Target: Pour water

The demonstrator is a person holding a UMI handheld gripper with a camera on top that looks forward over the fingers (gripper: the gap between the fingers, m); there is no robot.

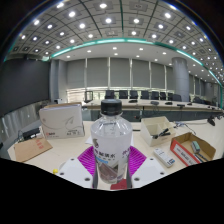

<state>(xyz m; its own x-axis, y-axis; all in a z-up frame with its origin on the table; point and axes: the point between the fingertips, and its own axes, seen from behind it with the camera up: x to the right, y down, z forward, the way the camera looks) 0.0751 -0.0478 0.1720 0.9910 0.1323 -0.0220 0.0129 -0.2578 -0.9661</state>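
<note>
Gripper [110,168] was clamped on capped water bottle [110,145], upright btwn the pink pads, over the table [75,148]. Prob. carry stage; no cup seen. Next: find receiving vessel, cap off, tilt.

Single view, camera mounted on the gripper [112,178], looking forward along its two fingers, which show at the bottom. Lens is wide-angle, held roughly level at tabletop height. The bottle [111,140] stands very near, centred. Beyond it the view runs across the table [70,150] to far windows [110,72] and the ceiling lights [105,18].
</note>
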